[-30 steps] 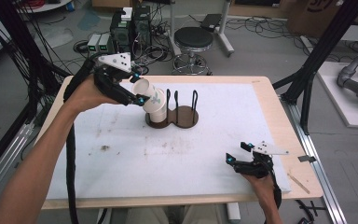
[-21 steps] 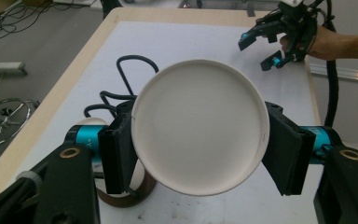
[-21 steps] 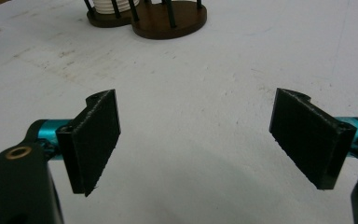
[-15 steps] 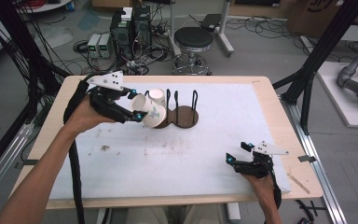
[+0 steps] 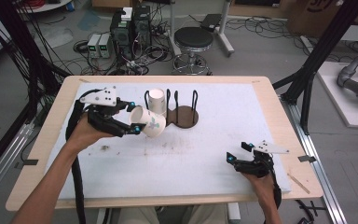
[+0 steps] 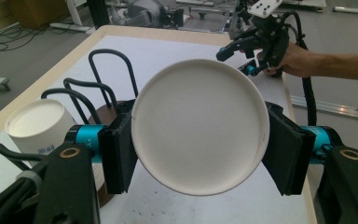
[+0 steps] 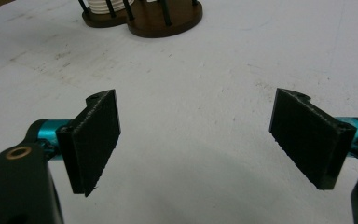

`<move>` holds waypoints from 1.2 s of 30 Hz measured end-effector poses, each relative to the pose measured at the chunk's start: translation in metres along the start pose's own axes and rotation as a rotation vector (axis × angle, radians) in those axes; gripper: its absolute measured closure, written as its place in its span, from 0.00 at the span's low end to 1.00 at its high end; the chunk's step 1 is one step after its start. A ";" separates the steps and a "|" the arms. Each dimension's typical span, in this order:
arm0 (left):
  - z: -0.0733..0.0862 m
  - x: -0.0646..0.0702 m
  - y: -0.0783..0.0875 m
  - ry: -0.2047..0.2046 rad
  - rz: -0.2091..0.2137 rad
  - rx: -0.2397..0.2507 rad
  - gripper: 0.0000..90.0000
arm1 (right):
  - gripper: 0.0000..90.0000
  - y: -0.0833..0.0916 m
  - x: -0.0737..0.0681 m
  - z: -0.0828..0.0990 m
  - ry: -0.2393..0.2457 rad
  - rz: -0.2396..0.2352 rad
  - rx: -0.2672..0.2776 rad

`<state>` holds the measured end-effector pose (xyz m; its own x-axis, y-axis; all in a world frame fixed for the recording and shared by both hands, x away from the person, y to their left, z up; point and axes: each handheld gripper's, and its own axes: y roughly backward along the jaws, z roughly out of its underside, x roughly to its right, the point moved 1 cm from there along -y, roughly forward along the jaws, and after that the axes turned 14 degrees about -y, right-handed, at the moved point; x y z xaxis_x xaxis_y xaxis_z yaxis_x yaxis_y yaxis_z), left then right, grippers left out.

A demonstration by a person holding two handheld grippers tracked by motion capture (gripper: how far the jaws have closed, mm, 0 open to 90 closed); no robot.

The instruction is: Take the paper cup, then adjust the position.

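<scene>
Table [image 5: 261, 116], white-topped; the dark wire rack [image 5: 179, 112] on it serves as landmark. Left gripper [image 5: 135, 123], just left of the rack, clamps a paper cup [image 5: 148, 123] tipped on its side, long axis level and base toward the rack, where another cup [image 5: 157, 100] stands; it has come down from above the rack. Right gripper [image 5: 239, 156], well off to the rack's right, jaws apart and empty, is unmoved.
</scene>
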<state>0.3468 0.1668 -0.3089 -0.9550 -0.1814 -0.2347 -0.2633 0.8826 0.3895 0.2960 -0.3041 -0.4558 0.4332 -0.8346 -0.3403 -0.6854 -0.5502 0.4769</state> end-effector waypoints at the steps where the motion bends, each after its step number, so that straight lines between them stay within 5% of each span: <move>1: 0.004 0.004 0.000 0.007 -0.002 0.017 0.39 | 0.18 0.000 0.000 0.000 0.000 -0.002 -0.002; 10: 0.017 0.026 0.001 0.006 -0.027 0.132 0.39 | 0.18 0.000 -0.001 0.000 0.010 0.003 0.006; 19: 0.029 0.039 -0.001 0.017 -0.035 0.197 0.39 | 0.18 0.001 -0.003 0.001 0.020 0.014 0.012; 36: 0.043 0.037 -0.016 0.033 -0.013 0.193 0.39 | 0.18 0.001 -0.003 0.001 0.028 0.012 0.011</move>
<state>0.3219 0.1644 -0.3627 -0.9565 -0.2043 -0.2082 -0.2474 0.9463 0.2080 0.2935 -0.3019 -0.4554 0.4409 -0.8415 -0.3121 -0.6971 -0.5401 0.4715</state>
